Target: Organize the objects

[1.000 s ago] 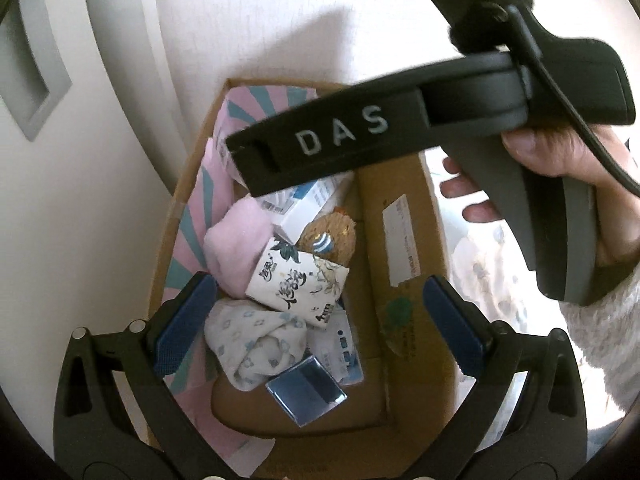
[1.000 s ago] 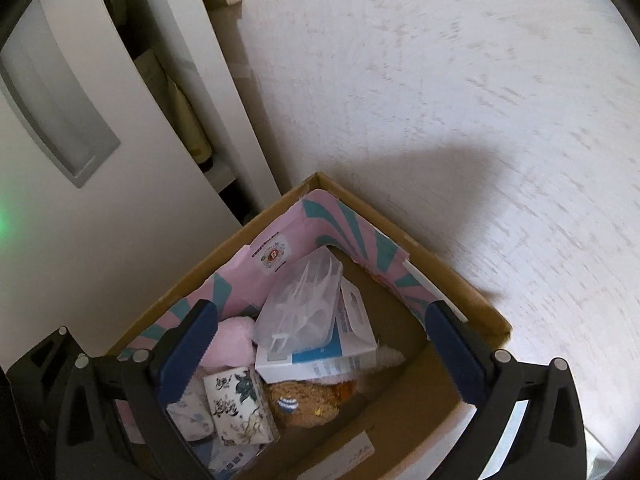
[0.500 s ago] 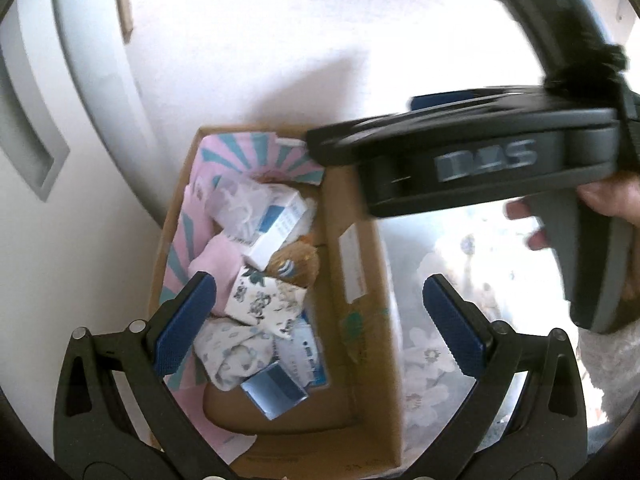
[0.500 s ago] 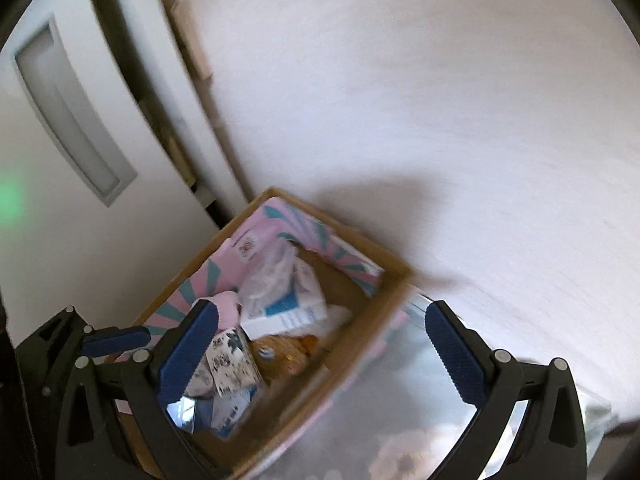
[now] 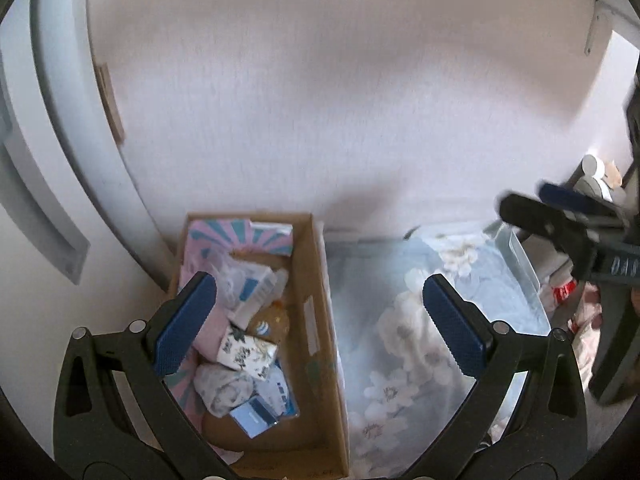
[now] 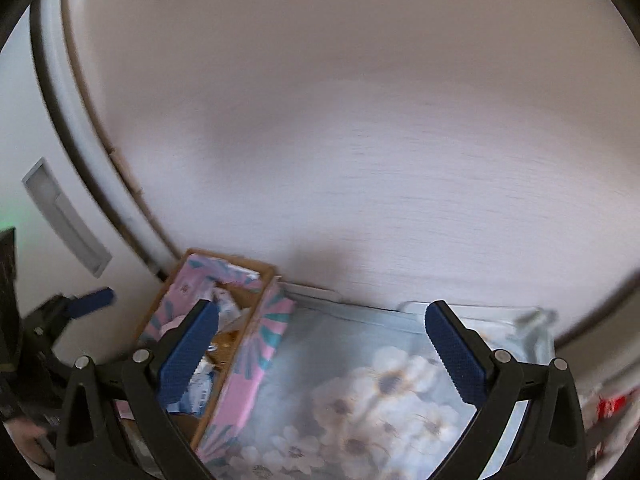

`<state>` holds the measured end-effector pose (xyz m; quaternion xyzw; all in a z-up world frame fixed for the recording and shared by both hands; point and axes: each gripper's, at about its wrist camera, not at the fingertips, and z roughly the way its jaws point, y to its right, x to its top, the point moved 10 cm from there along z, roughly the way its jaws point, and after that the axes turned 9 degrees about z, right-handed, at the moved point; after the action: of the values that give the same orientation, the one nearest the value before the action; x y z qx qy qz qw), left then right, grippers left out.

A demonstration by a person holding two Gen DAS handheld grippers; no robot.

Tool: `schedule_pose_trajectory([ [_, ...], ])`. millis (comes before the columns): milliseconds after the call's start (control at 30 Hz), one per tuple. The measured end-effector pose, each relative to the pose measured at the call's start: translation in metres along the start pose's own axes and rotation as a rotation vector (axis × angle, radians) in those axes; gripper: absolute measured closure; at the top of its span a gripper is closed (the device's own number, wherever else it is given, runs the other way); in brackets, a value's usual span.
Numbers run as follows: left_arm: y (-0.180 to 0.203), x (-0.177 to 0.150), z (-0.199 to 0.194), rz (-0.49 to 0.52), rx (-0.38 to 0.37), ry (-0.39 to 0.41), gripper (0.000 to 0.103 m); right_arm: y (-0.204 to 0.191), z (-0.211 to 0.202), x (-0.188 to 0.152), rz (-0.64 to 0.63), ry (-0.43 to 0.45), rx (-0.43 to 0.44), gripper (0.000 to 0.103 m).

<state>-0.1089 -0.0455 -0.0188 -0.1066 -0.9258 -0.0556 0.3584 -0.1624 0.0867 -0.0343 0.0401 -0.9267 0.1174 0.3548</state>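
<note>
Rear boundary: a pale wall (image 5: 340, 92) with a fine horizontal texture, evenly lit by soft diffuse light. A broad soft shadow lies across its lower part in both views.

Left boundary: a white cabinet door (image 6: 28, 128) fitted with a recessed rectangular grey handle (image 6: 66, 222). A rounded white frame edge (image 5: 76, 120) runs between this door and the wall. A dark gap (image 6: 92, 160) follows the frame in the right wrist view.

Upper right: a white trim strip (image 5: 596, 28) meets the wall at an angle.

Far right: blurred items, one red and white (image 5: 564, 290); identification is not possible.
</note>
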Motion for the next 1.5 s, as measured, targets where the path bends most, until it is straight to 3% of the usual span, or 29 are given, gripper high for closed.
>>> schedule_pose_trajectory([
  [100,-0.002,0.003,-0.009,-0.002,0.045,0.025,0.0,0.015,-0.019,-0.005,0.012,0.045,-0.063,0.0],
  [233,-0.004,-0.004,-0.011,-0.043,0.041,0.042,0.0,0.027,-0.034,-0.018,0.02,0.073,-0.117,0.0],
  [433,-0.003,-0.008,-0.011,-0.035,0.062,0.057,0.0,0.037,-0.039,-0.025,0.086,0.072,-0.108,0.0],
  [1500,0.001,-0.012,-0.025,-0.031,0.085,0.065,0.0,0.038,-0.045,-0.034,0.092,0.067,-0.133,0.0],
])
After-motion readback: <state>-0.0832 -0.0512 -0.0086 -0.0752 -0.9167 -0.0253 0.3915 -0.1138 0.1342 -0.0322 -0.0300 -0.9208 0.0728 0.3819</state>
